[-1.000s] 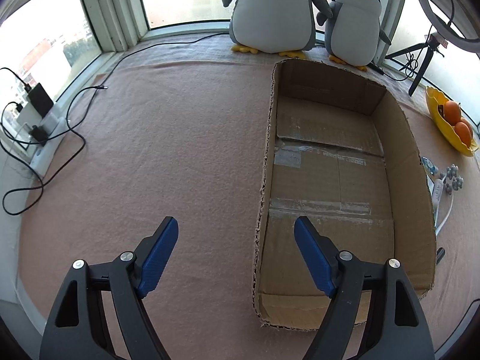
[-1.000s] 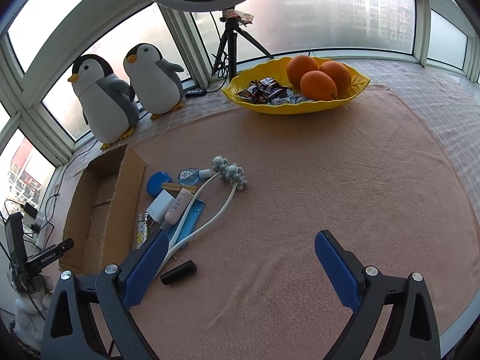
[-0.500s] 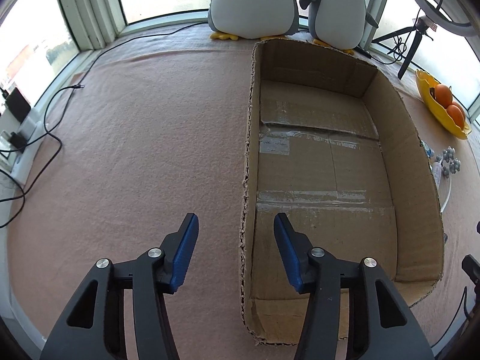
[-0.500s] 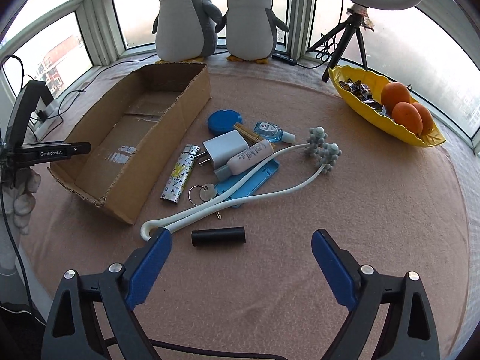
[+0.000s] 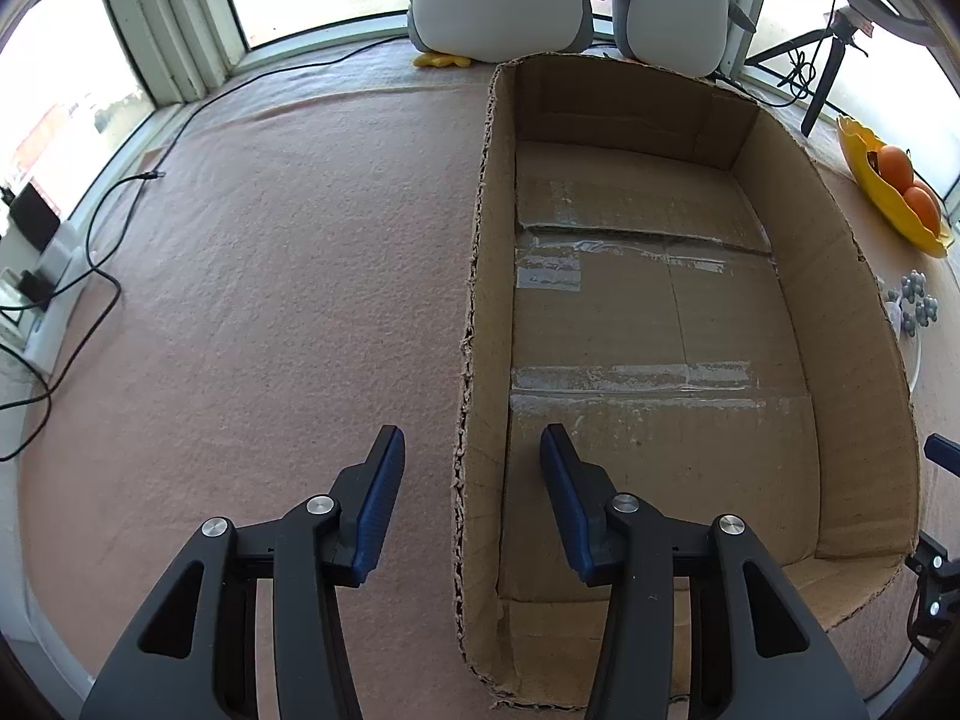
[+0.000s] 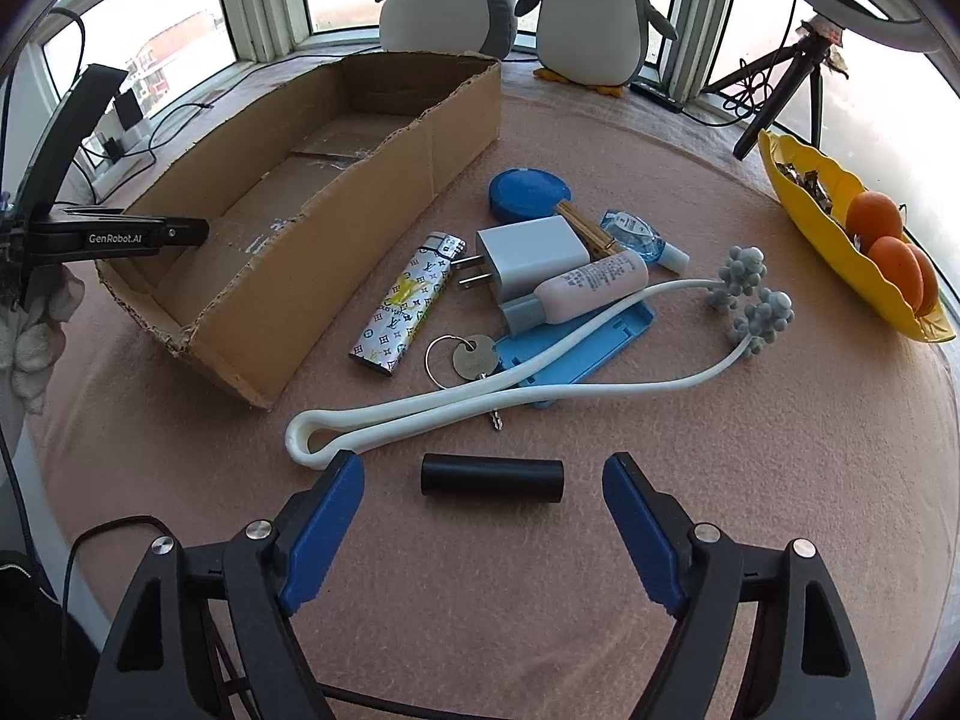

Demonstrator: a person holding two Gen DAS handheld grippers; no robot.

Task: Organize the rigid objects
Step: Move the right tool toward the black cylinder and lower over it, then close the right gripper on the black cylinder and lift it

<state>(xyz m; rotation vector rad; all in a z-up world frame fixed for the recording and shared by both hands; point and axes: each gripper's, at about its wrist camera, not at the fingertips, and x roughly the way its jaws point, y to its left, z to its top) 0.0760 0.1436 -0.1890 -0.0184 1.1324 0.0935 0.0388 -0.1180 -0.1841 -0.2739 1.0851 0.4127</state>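
Observation:
The empty cardboard box [image 5: 852, 324] lies on the pink cloth. My left gripper [image 5: 468, 456] hangs over its near left corner with the jaws drawn narrow. The box's left wall [image 5: 474, 276] runs between the blue pads, which do not touch it. In the right wrist view a black cylinder [image 6: 492, 478] lies crosswise between the fingers of my right gripper [image 6: 483, 465]. Its jaws are closing and the pads stand clear of both ends. Beyond it lie a white looped massager [image 6: 456, 402], a patterned lighter [image 6: 408, 306], a key ring [image 6: 474, 357], a white charger [image 6: 528, 258] and a pink tube [image 6: 588, 288].
A blue lid [image 6: 528, 195], a blue case [image 6: 594, 348] and a small dropper bottle [image 6: 636, 234] sit in the same pile. A yellow fruit bowl [image 6: 798, 192] stands at the right. Two plush penguins [image 6: 594, 6], a tripod [image 6: 780, 90] and cables [image 5: 90, 276] line the window side.
My left jaws have narrowed and now straddle the box's left wall. My right gripper has rolled, dropped toward the black cylinder, and its jaws have started to narrow around it.

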